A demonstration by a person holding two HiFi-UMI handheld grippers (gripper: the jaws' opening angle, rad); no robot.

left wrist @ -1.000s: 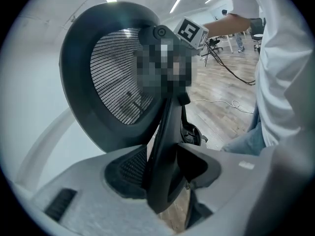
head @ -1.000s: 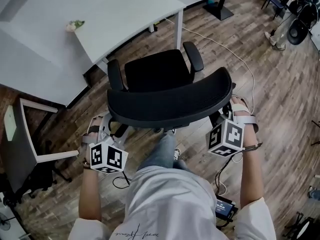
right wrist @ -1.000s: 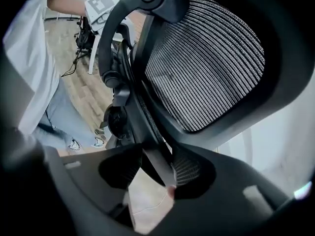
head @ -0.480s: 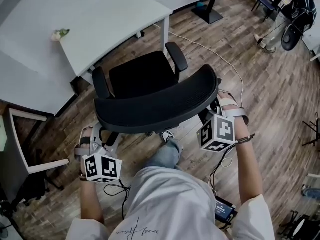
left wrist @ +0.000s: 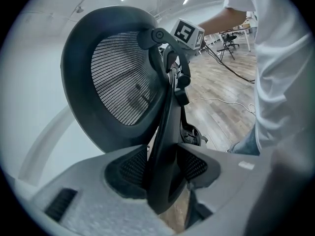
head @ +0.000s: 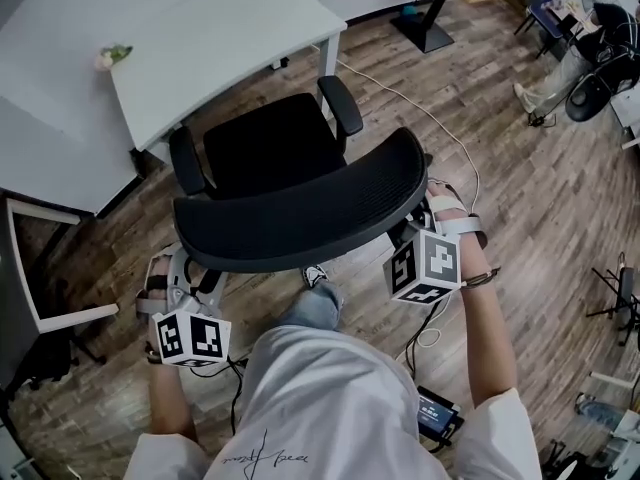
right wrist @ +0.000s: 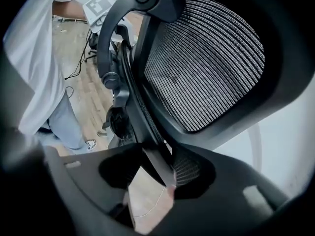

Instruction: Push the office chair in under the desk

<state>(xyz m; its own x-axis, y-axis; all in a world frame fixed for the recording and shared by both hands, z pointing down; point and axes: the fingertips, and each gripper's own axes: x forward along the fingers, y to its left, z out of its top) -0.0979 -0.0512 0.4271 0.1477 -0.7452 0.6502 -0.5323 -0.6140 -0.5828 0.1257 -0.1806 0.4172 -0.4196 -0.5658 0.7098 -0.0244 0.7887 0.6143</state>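
A black office chair stands mid-floor, its seat (head: 265,148) facing the white desk (head: 200,38) at the upper left and its front edge close to the desk's rim. The curved mesh backrest (head: 300,213) is nearest me. My left gripper (head: 188,271) holds the backrest's left end, my right gripper (head: 422,220) its right end. In the left gripper view the backrest's dark rim (left wrist: 162,132) runs between the jaws of the left gripper (left wrist: 162,173), which are closed on it. The right gripper (right wrist: 155,173) likewise clamps the rim (right wrist: 142,117) beside the mesh (right wrist: 206,68).
A white cable (head: 440,128) trails over the wood floor right of the chair. A second desk's black foot (head: 428,28) stands at the top right, a white frame (head: 50,313) at the left. My shoe (head: 315,276) is under the backrest. A small plant (head: 112,56) sits on the desk.
Chair, both grippers and the person have travelled together toward the desk; the seat's front now sits closer to the desk's edge. Both grips stay unchanged.
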